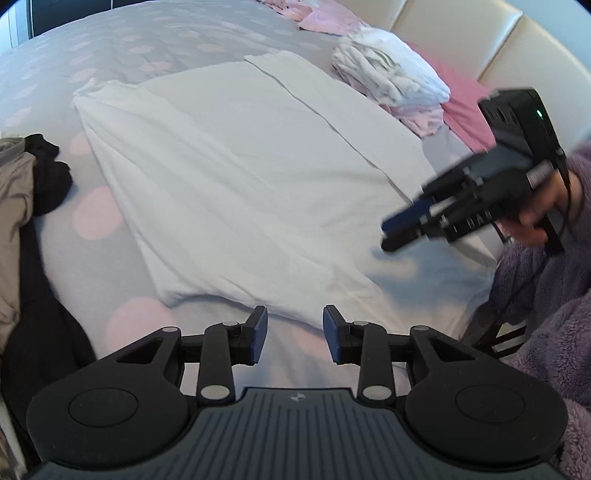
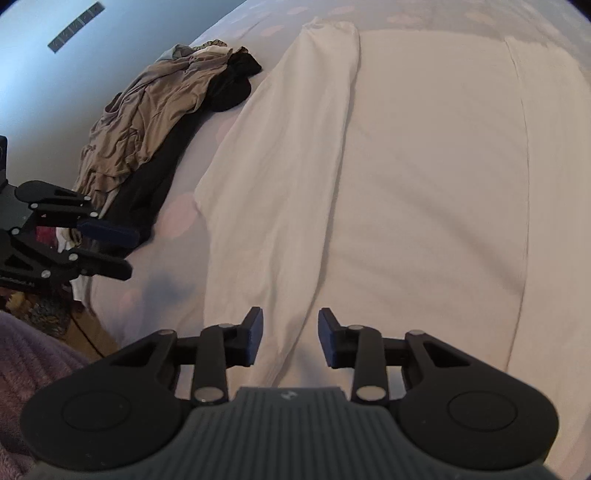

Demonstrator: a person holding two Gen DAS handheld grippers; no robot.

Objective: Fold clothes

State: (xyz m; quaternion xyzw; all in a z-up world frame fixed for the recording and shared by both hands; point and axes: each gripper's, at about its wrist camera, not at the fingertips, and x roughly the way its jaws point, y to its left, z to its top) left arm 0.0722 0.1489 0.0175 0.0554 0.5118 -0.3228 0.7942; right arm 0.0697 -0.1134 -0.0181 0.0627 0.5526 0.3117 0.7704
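Note:
A white garment [image 1: 236,177] lies spread flat on the bed, with a folded flap along its right side. My left gripper [image 1: 294,334] hovers open above the garment's near edge, and nothing is between its pads. My right gripper [image 2: 290,338] is open too, above the garment [image 2: 406,184] near a long lengthwise fold, holding nothing. From the left wrist view the right gripper [image 1: 391,230] hangs at the right, held by a hand in a purple fleece sleeve. The left gripper [image 2: 122,251] shows at the left edge of the right wrist view, apart from the cloth.
A heap of beige and black clothes [image 2: 147,122] lies at the bed's left edge [image 1: 22,206]. Crumpled white and pink clothes [image 1: 388,74] lie at the far right by a cream padded headboard [image 1: 480,33]. The bedsheet [image 1: 92,218] is grey with pink dots.

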